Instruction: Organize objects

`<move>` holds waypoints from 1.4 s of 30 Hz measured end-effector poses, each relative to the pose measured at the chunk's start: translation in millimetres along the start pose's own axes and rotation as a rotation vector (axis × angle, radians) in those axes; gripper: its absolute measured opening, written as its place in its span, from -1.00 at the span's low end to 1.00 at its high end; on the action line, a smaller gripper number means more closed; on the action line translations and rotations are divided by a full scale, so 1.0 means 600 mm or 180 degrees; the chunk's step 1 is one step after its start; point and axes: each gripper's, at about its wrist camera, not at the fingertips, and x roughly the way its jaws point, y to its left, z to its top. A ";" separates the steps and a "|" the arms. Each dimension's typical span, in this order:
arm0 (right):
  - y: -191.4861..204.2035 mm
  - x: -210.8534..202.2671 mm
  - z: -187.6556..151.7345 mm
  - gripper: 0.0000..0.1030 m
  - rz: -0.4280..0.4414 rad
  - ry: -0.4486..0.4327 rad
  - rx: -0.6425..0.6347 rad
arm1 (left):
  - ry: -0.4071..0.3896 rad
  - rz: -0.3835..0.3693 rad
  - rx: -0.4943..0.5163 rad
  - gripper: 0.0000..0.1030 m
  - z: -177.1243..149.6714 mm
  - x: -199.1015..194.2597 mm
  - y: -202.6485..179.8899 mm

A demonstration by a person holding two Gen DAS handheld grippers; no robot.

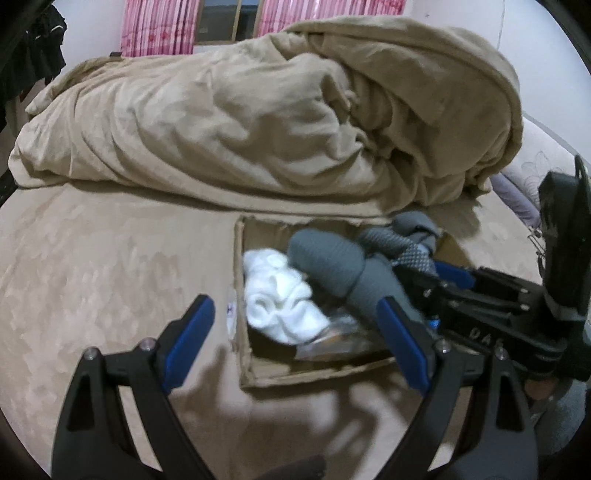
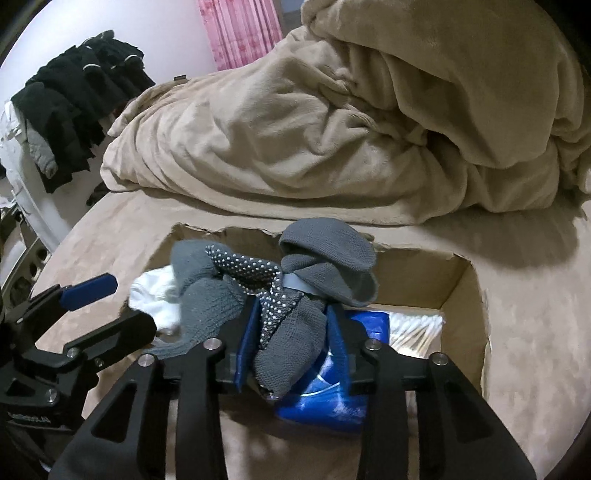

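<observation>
An open cardboard box (image 2: 461,295) lies on the tan bed; its rim shows in the left wrist view (image 1: 258,376) too. My right gripper (image 2: 295,325) is shut on a bundle of grey socks (image 2: 295,280) with white grip dots and holds it over the box. The same grey socks (image 1: 332,262) show in the left wrist view, with the right gripper (image 1: 443,273) behind them. White socks (image 1: 280,299) lie inside the box at its left. My left gripper (image 1: 295,332) is open and empty, just in front of the box.
A blue packet (image 2: 332,402) and a pack of cotton swabs (image 2: 413,328) lie in the box. A crumpled beige blanket (image 1: 258,110) fills the back of the bed. Dark clothes (image 2: 74,99) hang at the far left. Pink curtains (image 1: 162,26) hang behind.
</observation>
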 end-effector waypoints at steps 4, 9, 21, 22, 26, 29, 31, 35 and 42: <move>-0.011 -0.007 -0.002 0.31 -0.0008 -0.0031 0.0065 | 0.0029 0.0013 0.0001 0.76 -0.005 -0.001 -0.002; -0.011 -0.039 -0.005 0.36 0.0016 -0.0115 0.0098 | 0.0021 0.0024 -0.0005 0.76 -0.011 -0.028 -0.010; 0.017 -0.171 -0.027 0.37 -0.0023 -0.0333 0.0007 | -0.0155 0.0080 0.0036 0.76 -0.039 -0.163 -0.050; 0.020 -0.185 -0.030 0.38 -0.0034 -0.0361 -0.0006 | -0.0168 0.0079 0.0037 0.76 -0.041 -0.171 -0.053; 0.028 -0.229 -0.044 0.40 -0.0061 -0.0414 -0.0030 | -0.0235 0.0088 -0.0002 0.76 -0.052 -0.214 -0.061; 0.035 -0.255 -0.057 0.40 -0.0135 -0.0430 -0.0064 | -0.0253 0.0087 -0.0034 0.76 -0.066 -0.236 -0.065; 0.038 -0.272 -0.066 0.40 -0.0173 -0.0450 -0.0070 | -0.0249 0.0092 -0.0034 0.76 -0.078 -0.246 -0.070; 0.047 -0.302 -0.089 0.40 -0.0243 -0.0472 -0.0083 | -0.0209 0.0053 -0.0070 0.76 -0.106 -0.263 -0.081; 0.065 -0.346 -0.138 0.40 -0.0379 -0.0520 -0.0137 | -0.0200 0.0077 0.0000 0.76 -0.155 -0.300 -0.111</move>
